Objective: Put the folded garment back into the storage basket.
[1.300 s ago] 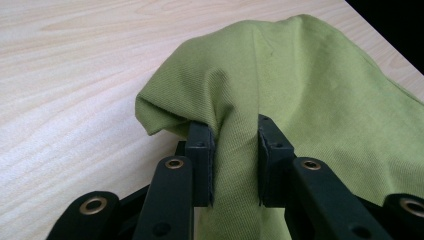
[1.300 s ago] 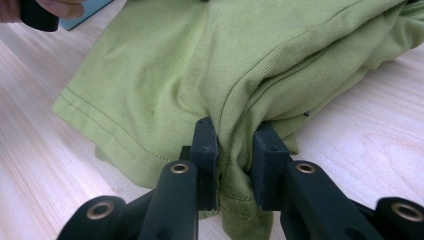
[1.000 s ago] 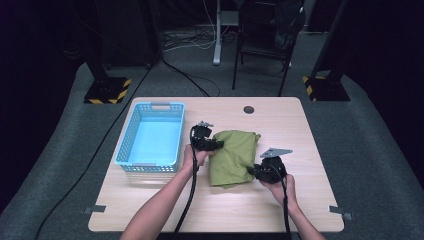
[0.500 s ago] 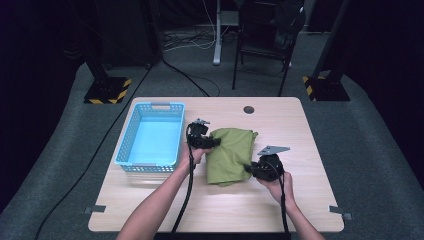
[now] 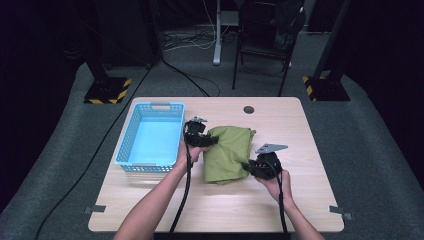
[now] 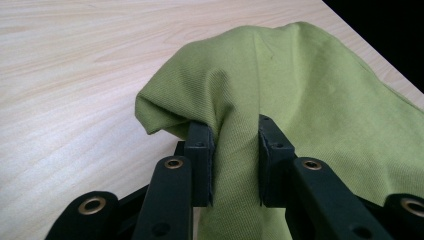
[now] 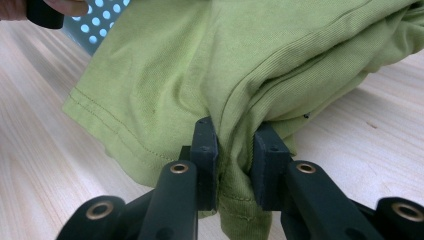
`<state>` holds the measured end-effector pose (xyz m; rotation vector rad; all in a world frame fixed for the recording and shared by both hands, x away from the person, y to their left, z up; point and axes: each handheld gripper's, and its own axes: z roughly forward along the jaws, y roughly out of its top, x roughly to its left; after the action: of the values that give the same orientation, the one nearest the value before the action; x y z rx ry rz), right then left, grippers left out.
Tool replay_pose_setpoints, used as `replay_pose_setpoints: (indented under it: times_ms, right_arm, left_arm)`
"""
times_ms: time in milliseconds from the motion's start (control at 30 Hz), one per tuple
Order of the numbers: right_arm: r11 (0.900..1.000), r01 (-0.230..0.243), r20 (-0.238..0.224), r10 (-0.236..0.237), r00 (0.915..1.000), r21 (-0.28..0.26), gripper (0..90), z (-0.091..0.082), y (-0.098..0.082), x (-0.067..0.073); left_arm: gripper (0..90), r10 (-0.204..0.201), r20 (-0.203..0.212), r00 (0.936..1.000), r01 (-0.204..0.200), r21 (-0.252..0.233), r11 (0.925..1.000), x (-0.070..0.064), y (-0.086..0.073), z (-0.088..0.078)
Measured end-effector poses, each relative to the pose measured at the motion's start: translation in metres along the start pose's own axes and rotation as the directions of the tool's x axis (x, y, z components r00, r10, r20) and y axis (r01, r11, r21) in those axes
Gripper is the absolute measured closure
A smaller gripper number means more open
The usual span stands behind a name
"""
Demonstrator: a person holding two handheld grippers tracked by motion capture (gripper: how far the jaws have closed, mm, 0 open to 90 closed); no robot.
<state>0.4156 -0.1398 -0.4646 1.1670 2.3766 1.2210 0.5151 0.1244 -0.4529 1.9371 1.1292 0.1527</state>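
A folded olive-green shirt lies on the wooden table between my two grippers. My left gripper is at the shirt's far left edge, shut on a bunched fold of the green shirt; the cloth fills the gap between its black pads. My right gripper is at the shirt's near right edge, shut on the folded layers of the shirt, with the hem hanging between its pads. The cloth looks slightly lifted at both held spots.
A light blue plastic basket stands on the table just left of the left gripper; its perforated wall shows behind the shirt. A round cable hole is at the table's far edge. Chair legs and stands are beyond the table.
Both grippers and the shirt have shifted slightly to the left, toward the basket. Both stay clamped on the cloth.
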Motion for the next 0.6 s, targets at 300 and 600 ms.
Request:
replay_pose_setpoints:
  times_ms: [300,600]
  right_arm:
    - [1.0,0.011,-0.004,-0.011,0.9999,-0.006,74.9,0.001,0.007,0.003]
    - [1.0,0.025,-0.009,-0.025,0.9996,-0.01,74.8,0.002,0.013,0.007]
  left_arm:
    - [72.2,0.003,-0.005,1.0,-0.003,-0.004,1.0,0.003,0.003,-0.007]
    - [72.1,0.006,-0.012,0.9999,-0.006,-0.008,1.0,0.006,0.006,-0.014]
